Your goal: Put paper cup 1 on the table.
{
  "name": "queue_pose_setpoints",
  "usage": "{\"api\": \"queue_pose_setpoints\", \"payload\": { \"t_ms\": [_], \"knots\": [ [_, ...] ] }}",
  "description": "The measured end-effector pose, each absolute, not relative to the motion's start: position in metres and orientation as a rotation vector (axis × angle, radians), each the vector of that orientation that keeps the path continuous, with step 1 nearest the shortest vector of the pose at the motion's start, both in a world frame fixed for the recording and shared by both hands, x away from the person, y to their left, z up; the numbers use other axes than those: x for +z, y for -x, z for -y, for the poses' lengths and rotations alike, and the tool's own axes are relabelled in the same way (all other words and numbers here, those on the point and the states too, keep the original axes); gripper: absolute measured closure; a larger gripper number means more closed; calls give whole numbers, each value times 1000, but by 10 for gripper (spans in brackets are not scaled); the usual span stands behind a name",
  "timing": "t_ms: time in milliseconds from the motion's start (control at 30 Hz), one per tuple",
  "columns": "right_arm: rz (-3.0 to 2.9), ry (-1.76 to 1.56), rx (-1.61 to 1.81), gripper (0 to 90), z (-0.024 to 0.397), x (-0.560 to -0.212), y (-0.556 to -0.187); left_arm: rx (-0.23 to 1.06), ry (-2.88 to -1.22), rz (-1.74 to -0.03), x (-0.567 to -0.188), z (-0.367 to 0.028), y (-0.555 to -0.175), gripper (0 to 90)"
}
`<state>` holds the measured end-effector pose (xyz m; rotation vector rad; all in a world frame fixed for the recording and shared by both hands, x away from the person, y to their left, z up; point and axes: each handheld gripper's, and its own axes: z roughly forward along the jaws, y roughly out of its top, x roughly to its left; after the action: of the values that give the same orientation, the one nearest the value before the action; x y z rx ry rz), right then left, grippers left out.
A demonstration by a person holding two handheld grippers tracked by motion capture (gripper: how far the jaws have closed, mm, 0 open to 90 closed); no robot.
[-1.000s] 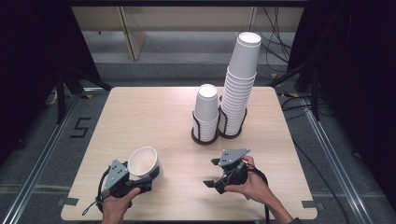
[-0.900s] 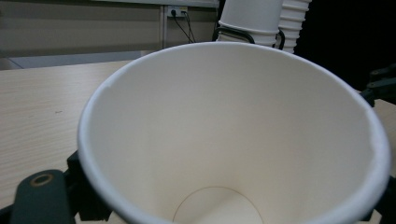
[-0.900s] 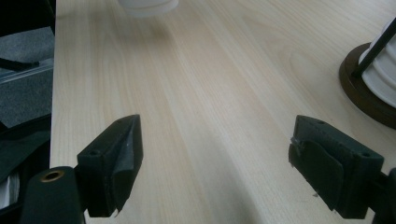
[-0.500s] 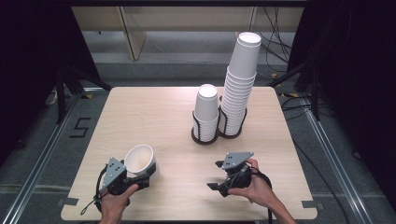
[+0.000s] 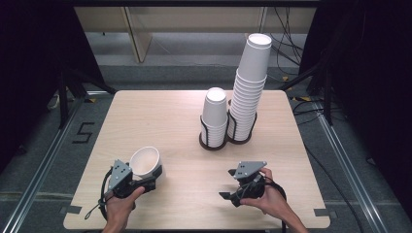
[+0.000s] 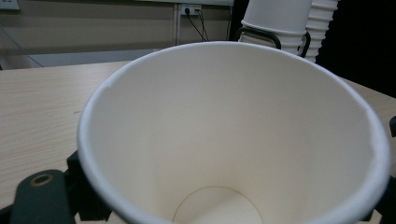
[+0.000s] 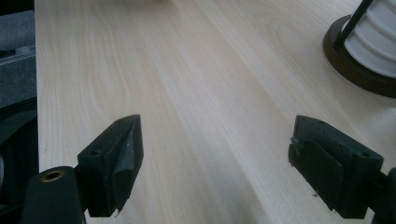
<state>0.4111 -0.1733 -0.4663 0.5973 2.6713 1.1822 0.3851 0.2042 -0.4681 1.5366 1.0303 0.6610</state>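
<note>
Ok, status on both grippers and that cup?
Left gripper shut on paper cup, tilted, near table edge. Right gripper open, empty. Nothing in the way; stacks stand well behind.

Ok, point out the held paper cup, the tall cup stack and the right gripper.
paper cup [image 5: 144,160], high view, inner wall.
tall cup stack [image 5: 248,92], high view, side of the stack.
right gripper [image 7: 215,161], right gripper view, between its open jaws.

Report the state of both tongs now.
Left tongs: shut on the single white paper cup, tipped on its side.
Right tongs: open, nothing between them, over the pale wooden table.
</note>
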Motion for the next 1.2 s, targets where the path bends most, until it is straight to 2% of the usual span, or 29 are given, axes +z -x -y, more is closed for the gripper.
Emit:
{"api": "queue_pose_setpoints", "payload": {
  "t_ms": [167,500,1200],
  "knots": [
    [-2662,-594,1176,186,175,-468,-409,610,-1502,-1060,-469,-206,-390,141],
    [-2651,-613,1186,186,181,-468,-406,640,-1520,-1056,-465,-205,-403,141],
    [-2615,-691,1175,185,200,-469,-404,688,-1522,-1086,-467,-199,-467,140]
  ]
}}
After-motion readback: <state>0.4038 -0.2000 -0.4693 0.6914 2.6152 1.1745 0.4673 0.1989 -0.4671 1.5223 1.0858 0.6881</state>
